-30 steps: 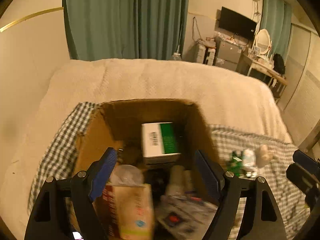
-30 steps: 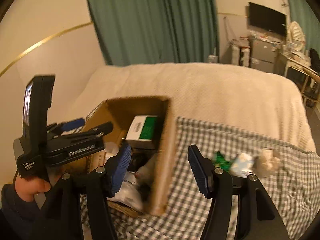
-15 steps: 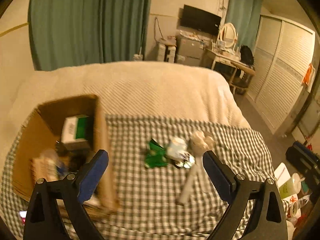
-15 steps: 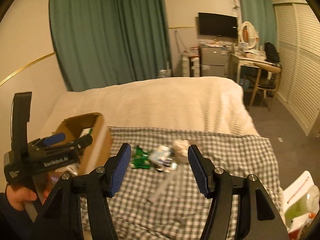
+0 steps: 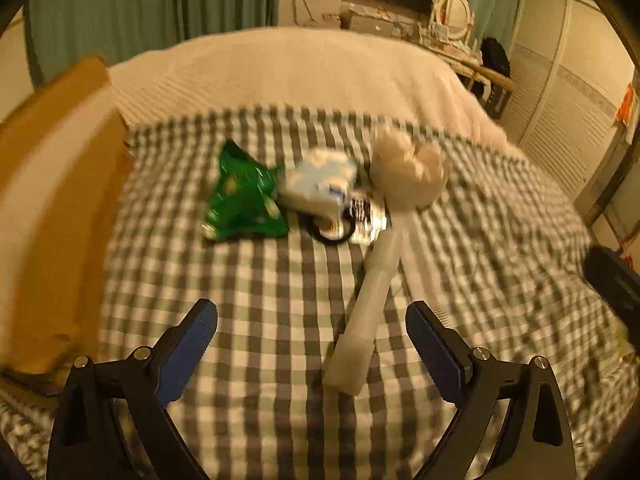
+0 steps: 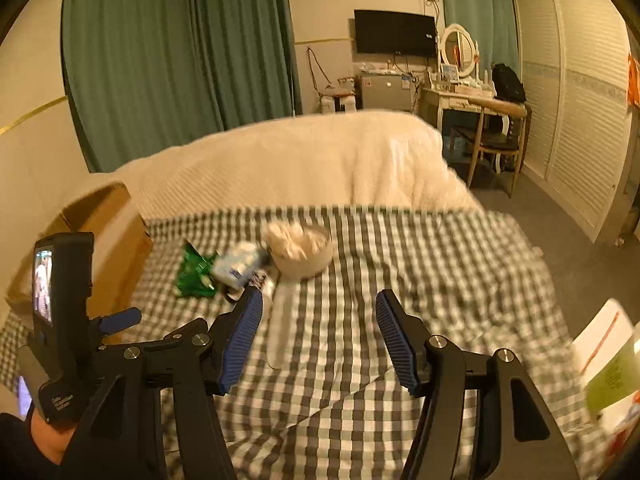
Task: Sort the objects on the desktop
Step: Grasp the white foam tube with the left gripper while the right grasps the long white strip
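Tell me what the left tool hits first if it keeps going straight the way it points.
Probably the long white tube lying on the checked cloth, between the open left tool fingers' line. The frame is blurred, so depth is uncertain.

Both the left gripper (image 5: 312, 330) and the right gripper (image 6: 318, 322) have black angular arms with silver screws and ribbed blue pads (image 6: 390, 334). A dark sleeve (image 6: 16, 452) covers the wrist.

Green curtains (image 6: 176, 52), wall television (image 6: 394, 33), vanity mirror (image 6: 458, 50), wooden chair (image 6: 494, 136)
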`<state>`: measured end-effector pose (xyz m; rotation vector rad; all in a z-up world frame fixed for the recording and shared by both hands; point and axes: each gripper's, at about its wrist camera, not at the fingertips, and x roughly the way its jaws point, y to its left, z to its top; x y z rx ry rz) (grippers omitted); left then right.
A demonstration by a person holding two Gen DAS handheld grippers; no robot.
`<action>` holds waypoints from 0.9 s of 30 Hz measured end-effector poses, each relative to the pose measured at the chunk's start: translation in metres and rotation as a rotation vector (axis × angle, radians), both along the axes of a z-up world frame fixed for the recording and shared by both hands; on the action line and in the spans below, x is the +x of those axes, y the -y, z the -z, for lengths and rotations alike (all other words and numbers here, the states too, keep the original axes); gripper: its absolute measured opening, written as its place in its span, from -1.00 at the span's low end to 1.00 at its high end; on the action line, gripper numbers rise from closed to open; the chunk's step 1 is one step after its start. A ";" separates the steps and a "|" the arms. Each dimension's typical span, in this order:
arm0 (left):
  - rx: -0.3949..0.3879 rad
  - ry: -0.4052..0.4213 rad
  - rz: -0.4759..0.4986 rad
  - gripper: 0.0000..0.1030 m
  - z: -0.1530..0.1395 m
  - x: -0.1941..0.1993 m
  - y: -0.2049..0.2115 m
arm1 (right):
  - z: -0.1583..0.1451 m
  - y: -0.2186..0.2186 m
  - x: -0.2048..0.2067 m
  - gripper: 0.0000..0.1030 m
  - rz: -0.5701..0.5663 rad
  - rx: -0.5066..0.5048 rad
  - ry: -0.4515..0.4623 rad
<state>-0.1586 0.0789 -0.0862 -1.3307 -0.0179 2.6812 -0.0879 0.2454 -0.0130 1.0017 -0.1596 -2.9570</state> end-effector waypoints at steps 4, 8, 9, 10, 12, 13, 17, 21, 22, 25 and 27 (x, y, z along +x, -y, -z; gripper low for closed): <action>0.025 0.052 0.016 0.83 0.026 -0.011 -0.003 | 0.048 -0.002 -0.050 0.14 -0.017 -0.020 0.092; -0.027 0.028 0.084 0.20 0.034 -0.012 -0.019 | 0.067 0.002 -0.099 0.14 -0.073 -0.022 0.092; -0.040 0.028 0.128 -0.17 0.036 -0.013 -0.027 | 0.071 0.001 -0.106 0.14 -0.086 -0.020 0.080; -0.044 0.028 0.158 -0.38 0.037 -0.014 -0.031 | 0.076 -0.001 -0.110 0.14 -0.096 -0.022 0.067; -0.039 0.034 0.192 -0.72 0.036 -0.017 -0.037 | 0.090 -0.004 -0.112 0.14 -0.110 -0.040 0.080; -0.031 0.036 0.185 -0.73 0.035 -0.019 -0.036 | 0.097 -0.007 -0.113 0.14 -0.121 -0.057 0.097; 0.075 0.074 0.114 -0.75 0.030 -0.029 -0.017 | 0.102 -0.009 -0.117 0.14 -0.162 -0.116 0.111; 0.070 0.050 0.059 -0.77 0.021 -0.030 -0.005 | 0.101 0.007 -0.113 0.14 -0.223 -0.112 0.104; 0.065 0.046 0.047 -0.77 0.020 -0.031 -0.002 | 0.102 0.012 -0.112 0.14 -0.241 -0.103 0.111; 0.080 0.066 0.012 -0.77 0.021 -0.033 0.010 | 0.103 0.022 -0.107 0.14 -0.265 -0.066 0.127; 0.075 0.102 0.031 -0.77 0.027 -0.034 0.011 | 0.104 0.025 -0.105 0.14 -0.268 -0.063 0.141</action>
